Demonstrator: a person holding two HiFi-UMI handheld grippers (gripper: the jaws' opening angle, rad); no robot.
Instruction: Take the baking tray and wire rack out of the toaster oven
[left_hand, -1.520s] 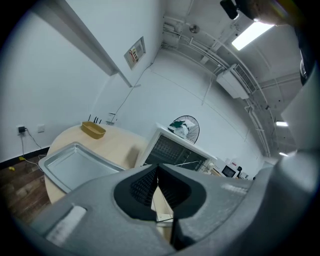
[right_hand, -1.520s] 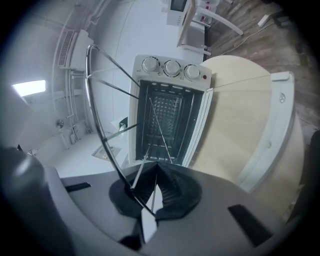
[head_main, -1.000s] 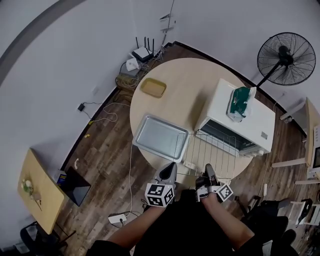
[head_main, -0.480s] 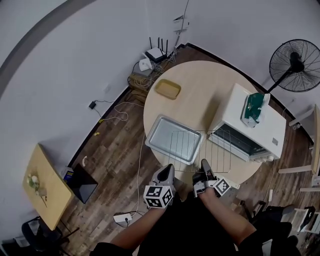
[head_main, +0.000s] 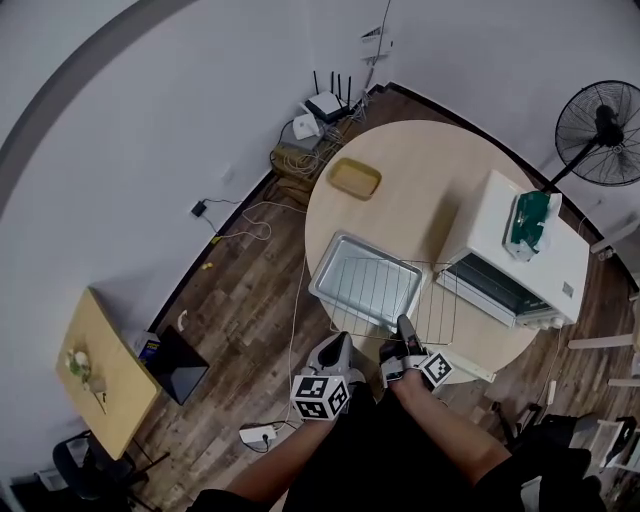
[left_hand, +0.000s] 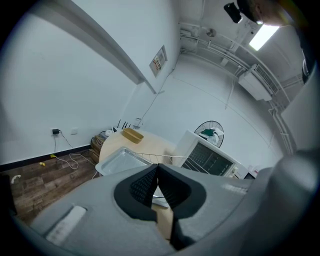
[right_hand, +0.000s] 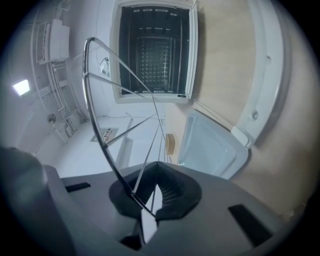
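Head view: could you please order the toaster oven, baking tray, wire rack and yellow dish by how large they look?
1. toaster oven: clearly the largest.
2. baking tray and wire rack: about alike. The rack overlaps the tray and may be nearer the camera, so I won't rank them.
3. yellow dish: the smallest.

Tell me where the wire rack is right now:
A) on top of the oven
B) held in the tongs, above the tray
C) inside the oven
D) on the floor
B: the right tongs clamp the edge of the rack, which hangs over the tray, outside the open oven.
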